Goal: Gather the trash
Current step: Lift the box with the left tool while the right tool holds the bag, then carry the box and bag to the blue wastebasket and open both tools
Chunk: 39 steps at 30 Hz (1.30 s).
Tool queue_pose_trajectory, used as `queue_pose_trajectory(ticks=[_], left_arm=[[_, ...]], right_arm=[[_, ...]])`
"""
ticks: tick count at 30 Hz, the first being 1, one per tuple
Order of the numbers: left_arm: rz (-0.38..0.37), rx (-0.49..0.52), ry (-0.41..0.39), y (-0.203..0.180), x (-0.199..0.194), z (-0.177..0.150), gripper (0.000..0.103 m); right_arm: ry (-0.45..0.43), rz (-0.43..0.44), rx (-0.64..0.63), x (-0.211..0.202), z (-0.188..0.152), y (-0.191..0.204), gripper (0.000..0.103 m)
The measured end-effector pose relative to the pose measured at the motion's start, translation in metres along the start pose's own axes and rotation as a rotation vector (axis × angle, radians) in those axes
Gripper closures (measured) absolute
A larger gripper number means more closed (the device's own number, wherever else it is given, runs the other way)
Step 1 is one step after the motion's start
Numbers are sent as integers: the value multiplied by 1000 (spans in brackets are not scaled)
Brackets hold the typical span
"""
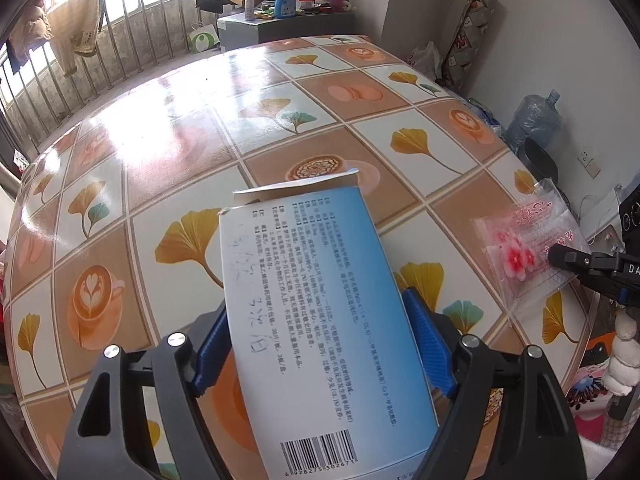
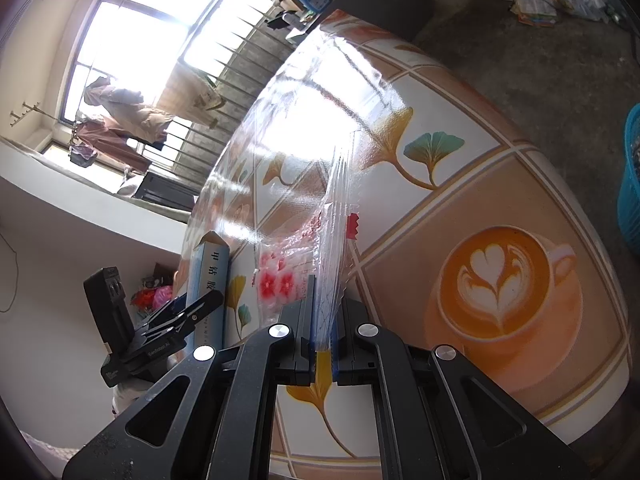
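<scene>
My left gripper (image 1: 316, 340) is shut on a white and blue medicine box (image 1: 320, 312) with black print and a barcode, held above the table (image 1: 168, 148). The box's end flap is open. The box (image 2: 210, 276) and left gripper (image 2: 180, 320) also show in the right wrist view. My right gripper (image 2: 324, 312) is shut on a clear plastic wrapper (image 2: 304, 216) with pink flowers, held edge-on over the table (image 2: 460, 208). In the left wrist view the wrapper (image 1: 528, 240) hangs at the table's right edge, pinched by the right gripper (image 1: 560, 258).
The table has a glossy tiled cloth with ginkgo leaves and coffee cups. A blue basket (image 2: 630, 184) stands on the floor to the right. A grey cabinet (image 1: 280, 24) with bottles is behind the table. A water jug (image 1: 536, 120) stands by the wall.
</scene>
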State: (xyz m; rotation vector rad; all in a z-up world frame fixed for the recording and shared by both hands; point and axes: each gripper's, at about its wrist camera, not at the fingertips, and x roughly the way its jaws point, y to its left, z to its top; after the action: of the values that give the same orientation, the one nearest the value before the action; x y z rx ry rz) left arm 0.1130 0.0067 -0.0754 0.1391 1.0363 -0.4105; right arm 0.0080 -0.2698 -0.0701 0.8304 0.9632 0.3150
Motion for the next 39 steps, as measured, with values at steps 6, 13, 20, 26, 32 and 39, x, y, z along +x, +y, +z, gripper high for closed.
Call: queue_pose_trajectory(ticks=[6,13,20,26,32,39], left_arm=[[-2,-13,-37,5,-10,2,26],[-25,-28,-89,6,-26,6,26],[-50,-17,-142,-6,-41,23,26],[-103,52,-188,-38,-54,47,27],[-182,135,-204,-83,-61,70,27],[-256,250,-214,-141,-62,96,26]], right_arm=[[-9,13,9,-3,0,-2,100],[-20,28,5,-6,-1,-1,100],[-43,54,-1,-11,-1,1,100],[-83,88,15,-26,3,-7,101],[-141,129,41,-48,7,-16,101],[-222,150,89,-80,13,-40,101]])
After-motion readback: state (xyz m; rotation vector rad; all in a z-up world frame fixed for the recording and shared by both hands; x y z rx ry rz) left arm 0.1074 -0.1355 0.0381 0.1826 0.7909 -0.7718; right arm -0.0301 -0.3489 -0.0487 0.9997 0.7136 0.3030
